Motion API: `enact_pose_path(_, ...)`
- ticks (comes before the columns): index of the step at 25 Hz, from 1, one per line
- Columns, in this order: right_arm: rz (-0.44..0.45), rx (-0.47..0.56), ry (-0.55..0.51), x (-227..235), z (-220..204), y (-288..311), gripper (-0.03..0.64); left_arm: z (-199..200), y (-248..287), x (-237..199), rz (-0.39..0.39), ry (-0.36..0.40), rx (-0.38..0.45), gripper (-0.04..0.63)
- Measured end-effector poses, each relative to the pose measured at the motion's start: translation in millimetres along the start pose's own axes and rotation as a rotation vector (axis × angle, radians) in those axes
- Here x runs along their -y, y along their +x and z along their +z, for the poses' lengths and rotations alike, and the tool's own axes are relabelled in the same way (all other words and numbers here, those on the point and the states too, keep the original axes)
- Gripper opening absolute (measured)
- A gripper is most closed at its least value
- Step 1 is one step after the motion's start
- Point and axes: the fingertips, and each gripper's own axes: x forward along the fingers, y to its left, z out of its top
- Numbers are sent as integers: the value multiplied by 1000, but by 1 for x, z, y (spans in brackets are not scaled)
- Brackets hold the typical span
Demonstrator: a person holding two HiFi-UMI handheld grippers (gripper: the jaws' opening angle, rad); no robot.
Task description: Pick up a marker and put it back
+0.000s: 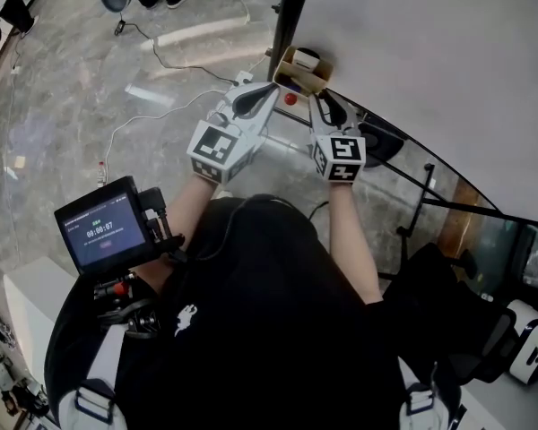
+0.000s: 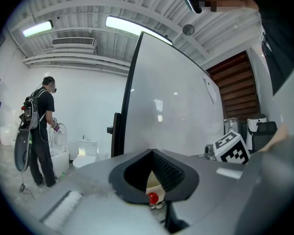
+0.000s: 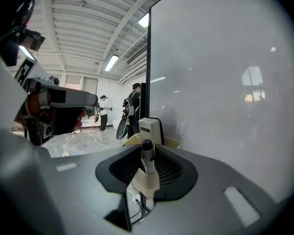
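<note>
Standing upright, the marker [image 3: 147, 152] is clenched between the right claw's [image 3: 148, 166] pads, just before a cardboard box [image 3: 131, 140] by the whiteboard [image 3: 225, 82], which holds a white eraser [image 3: 151, 129]. Beside it, the left claw [image 2: 152, 156] is clenched on nothing.

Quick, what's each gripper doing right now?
The left gripper: closed, nothing held.
The right gripper: closed on the marker.
</note>
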Motion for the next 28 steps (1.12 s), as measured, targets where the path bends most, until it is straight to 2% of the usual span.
enact_pose_path(15,-5,46,-23,1,18,-8,81,1,0,2,-3,-4,2,5)
enact_pose_path(28,-26,139,-34,-3,53,-31,81,0,-1,5,-30,-7,20,5)
